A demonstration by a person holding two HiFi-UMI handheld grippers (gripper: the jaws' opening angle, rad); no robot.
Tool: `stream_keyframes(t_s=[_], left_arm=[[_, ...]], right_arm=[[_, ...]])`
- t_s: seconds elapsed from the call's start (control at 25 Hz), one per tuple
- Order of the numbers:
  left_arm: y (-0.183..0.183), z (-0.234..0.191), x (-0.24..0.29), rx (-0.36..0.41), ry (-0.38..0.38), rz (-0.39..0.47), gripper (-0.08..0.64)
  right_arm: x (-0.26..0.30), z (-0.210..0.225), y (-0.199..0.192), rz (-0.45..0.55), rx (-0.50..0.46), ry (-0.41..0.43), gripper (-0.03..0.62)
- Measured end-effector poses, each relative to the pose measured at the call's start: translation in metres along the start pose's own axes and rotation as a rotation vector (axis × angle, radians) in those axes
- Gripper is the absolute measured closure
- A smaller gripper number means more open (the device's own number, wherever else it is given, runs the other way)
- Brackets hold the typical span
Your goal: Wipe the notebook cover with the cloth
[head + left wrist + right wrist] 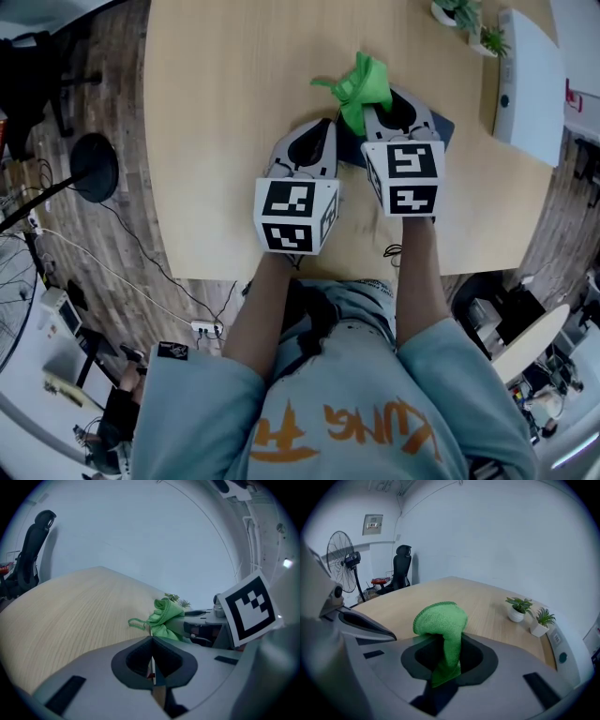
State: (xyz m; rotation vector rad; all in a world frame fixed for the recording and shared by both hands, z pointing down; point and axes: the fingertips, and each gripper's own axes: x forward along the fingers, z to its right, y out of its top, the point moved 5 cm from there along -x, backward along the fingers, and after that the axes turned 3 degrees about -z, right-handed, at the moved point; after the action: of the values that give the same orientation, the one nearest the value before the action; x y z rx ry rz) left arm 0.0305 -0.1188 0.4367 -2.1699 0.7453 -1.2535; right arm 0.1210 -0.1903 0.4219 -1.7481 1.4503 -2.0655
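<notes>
The green cloth (361,82) bunches up from my right gripper (375,109), which is shut on it; in the right gripper view the cloth (440,620) arches out between the pads of the right gripper (447,641). A dark blue notebook (443,131) lies flat on the wooden table (234,94), mostly hidden beneath both grippers. My left gripper (328,126) rests at the notebook's left edge. In the left gripper view its jaws (151,639) are pressed together, with the cloth (164,618) just beyond them. Whether they touch the notebook is hidden.
Two small potted plants (459,11) (492,39) and a white box (530,84) stand at the table's far right. A standing fan (342,557) and an office chair (401,566) are off the table's left side. The table's front edge is close to the person's body.
</notes>
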Motion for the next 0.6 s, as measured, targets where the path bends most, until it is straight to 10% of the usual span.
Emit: stream_keyframes(t_s=[0.6], left_arm=[[-0.004, 0.01, 0.002, 0.036, -0.009, -0.02, 0.543]], right_arm=[[-0.016, 0.013, -0.013, 0.019, 0.005, -0.057, 0.52]])
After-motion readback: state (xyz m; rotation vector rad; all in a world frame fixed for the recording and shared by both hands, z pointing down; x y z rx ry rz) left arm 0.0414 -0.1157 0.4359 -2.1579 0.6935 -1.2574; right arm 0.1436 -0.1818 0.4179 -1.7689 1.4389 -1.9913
